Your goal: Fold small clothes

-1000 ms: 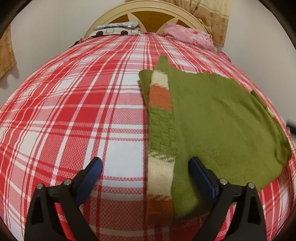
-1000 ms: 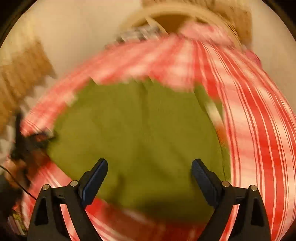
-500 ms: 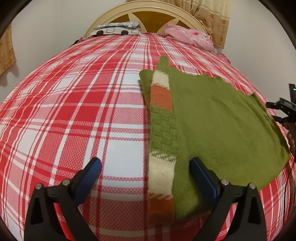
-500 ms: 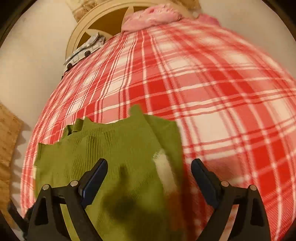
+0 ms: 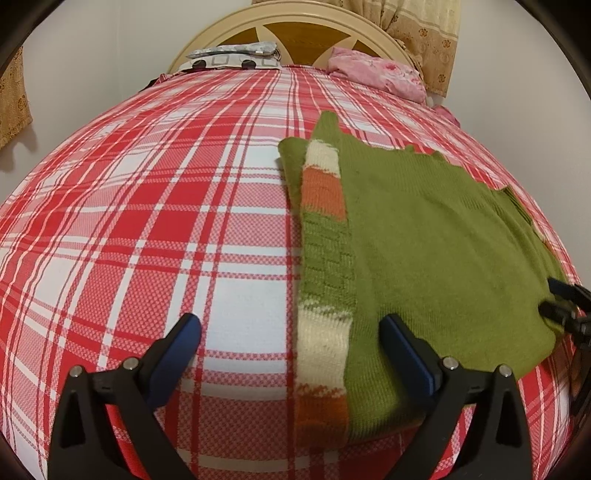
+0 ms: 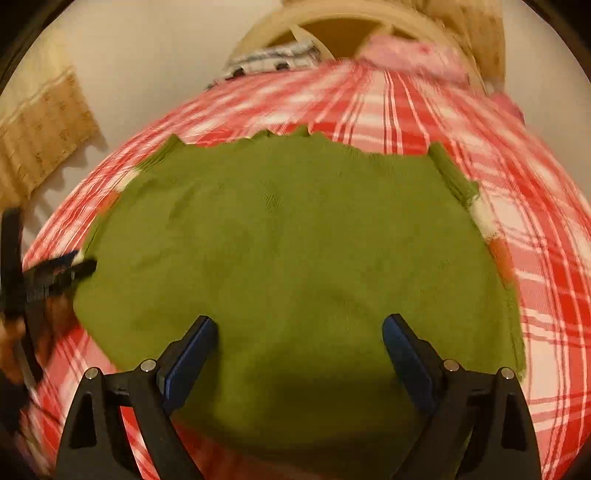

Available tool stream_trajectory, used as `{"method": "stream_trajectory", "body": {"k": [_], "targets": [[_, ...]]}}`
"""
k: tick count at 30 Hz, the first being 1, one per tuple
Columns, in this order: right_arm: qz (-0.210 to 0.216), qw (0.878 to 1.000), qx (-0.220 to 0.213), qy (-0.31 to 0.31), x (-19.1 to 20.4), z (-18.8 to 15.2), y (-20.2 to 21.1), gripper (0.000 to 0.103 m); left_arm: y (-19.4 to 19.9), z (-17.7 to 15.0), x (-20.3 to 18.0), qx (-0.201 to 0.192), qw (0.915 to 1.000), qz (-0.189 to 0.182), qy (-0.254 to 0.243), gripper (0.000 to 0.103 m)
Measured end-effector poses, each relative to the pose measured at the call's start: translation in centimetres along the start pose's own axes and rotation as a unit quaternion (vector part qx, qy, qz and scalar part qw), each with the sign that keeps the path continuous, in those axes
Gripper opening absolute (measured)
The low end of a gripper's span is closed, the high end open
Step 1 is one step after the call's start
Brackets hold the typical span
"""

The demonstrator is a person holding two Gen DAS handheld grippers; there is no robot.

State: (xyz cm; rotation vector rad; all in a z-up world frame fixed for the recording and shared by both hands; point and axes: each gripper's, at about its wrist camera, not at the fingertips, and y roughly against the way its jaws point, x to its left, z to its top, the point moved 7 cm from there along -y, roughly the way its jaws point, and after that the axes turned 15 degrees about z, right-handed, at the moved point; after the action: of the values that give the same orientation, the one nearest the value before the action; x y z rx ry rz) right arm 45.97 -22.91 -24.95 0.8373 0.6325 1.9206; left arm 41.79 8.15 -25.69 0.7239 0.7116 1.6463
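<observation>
A small green knit sweater [image 5: 436,251] lies flat on the red plaid bed [image 5: 147,229]. Its striped sleeve [image 5: 323,266], in cream, orange and green, is folded along its left side. My left gripper [image 5: 290,326] hovers open over the sweater's near left corner, with the sleeve between its fingers. My right gripper [image 6: 300,325] stands open over the sweater [image 6: 295,236] near its front hem, holding nothing. It also shows as a dark tip at the sweater's right edge [image 5: 565,306]. The right wrist view is blurred; the left gripper [image 6: 48,277] shows at its left edge.
A cream and brown headboard [image 5: 295,26] stands at the far end. Against it lie a pink floral cloth [image 5: 376,72] and a grey-white patterned item [image 5: 236,57]. A beige curtain [image 5: 421,33] hangs at the back right. Bare plaid sheet spreads left of the sweater.
The right gripper swung from facing the bare plaid back over the sweater and now shows at the sweater's right edge. The left gripper has barely moved. The sweater lies as before.
</observation>
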Motion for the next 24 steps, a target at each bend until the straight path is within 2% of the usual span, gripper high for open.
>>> {"method": "stream_trajectory", "body": {"k": [3, 6, 20, 24], "targets": [[-0.017, 1.0, 0.019, 0.007, -0.3, -1.7, 0.4, 0.093, -0.1, 0.0, -0.1, 0.002, 1.0, 0.001, -0.003, 0.102], [-0.014, 1.0, 0.015, -0.005, -0.8, -2.4, 1.0, 0.093, -0.2, -0.2, -0.2, 0.006, 0.9999, 0.007, -0.01, 0.103], [-0.042, 0.999, 0.007, -0.016, 0.0, -2.7, 1.6, 0.093, 1.0, -1.9, 0.1, 0.012, 0.9997, 0.007, -0.022, 0.103], [-0.048, 0.999, 0.002, -0.013, 0.4, -3.2, 2.1, 0.093, 1.8, -2.2, 0.6, 0.01, 0.9998, -0.007, -0.015, 0.103]]}}
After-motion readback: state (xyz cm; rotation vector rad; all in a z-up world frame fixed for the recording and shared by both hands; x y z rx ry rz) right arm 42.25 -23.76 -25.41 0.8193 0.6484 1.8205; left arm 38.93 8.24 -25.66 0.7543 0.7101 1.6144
